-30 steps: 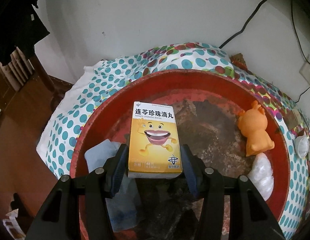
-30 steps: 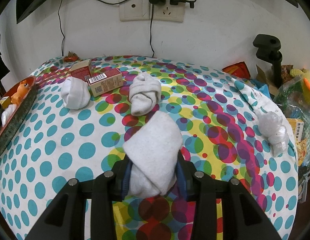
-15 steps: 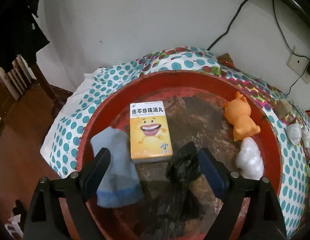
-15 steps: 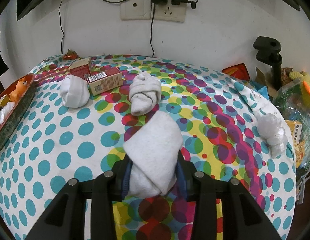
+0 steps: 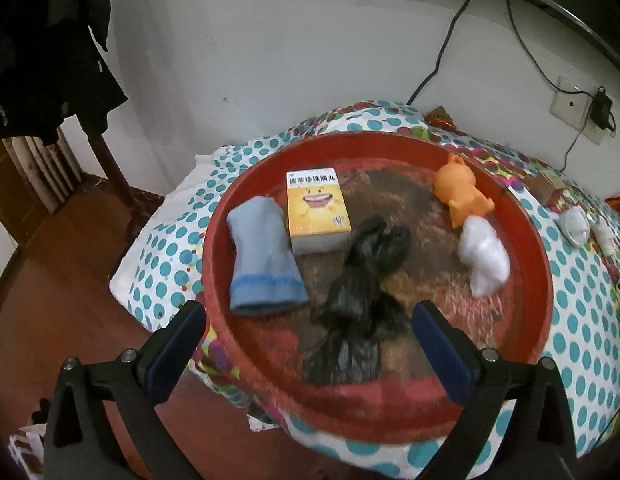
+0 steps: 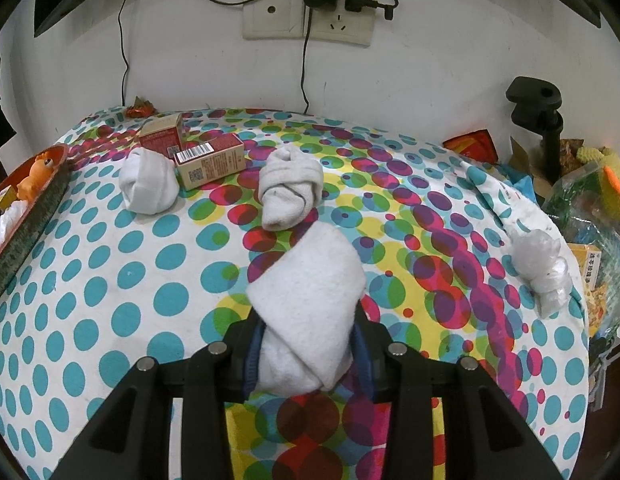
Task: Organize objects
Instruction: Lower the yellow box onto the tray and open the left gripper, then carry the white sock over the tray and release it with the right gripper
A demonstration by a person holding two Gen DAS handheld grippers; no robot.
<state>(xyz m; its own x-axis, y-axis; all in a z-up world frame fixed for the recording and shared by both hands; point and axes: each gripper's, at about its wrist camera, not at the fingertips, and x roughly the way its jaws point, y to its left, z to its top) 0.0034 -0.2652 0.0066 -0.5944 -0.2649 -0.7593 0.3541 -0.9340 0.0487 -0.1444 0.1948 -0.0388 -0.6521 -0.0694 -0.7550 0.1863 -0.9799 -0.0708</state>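
Note:
In the left wrist view a round red tray (image 5: 542,272) holds a yellow medicine box (image 5: 316,208), a blue sock (image 5: 262,252), a black plastic bag (image 5: 362,280), an orange toy (image 5: 460,192) and a white plastic wad (image 5: 484,256). My left gripper (image 5: 306,312) hangs over the tray's near rim, jaws opening wide, gripping nothing; the black bag lies below the gap. In the right wrist view my right gripper (image 6: 308,336) is closing, its pads pressing a rolled white sock (image 6: 310,300) on the dotted tablecloth.
Beyond the held sock lie a grey sock roll (image 6: 290,188), a white sock roll (image 6: 148,184) and two red-brown cartons (image 6: 210,160). A clear plastic wad (image 6: 540,268) sits at the right table edge, beside clutter. The tray's side (image 6: 26,216) shows at far left. Wall sockets and cables stand behind.
My left gripper let go of the yellow box, which now lies flat in the tray, then opened wide and drew back toward the near rim. The right gripper stayed put on the sock.

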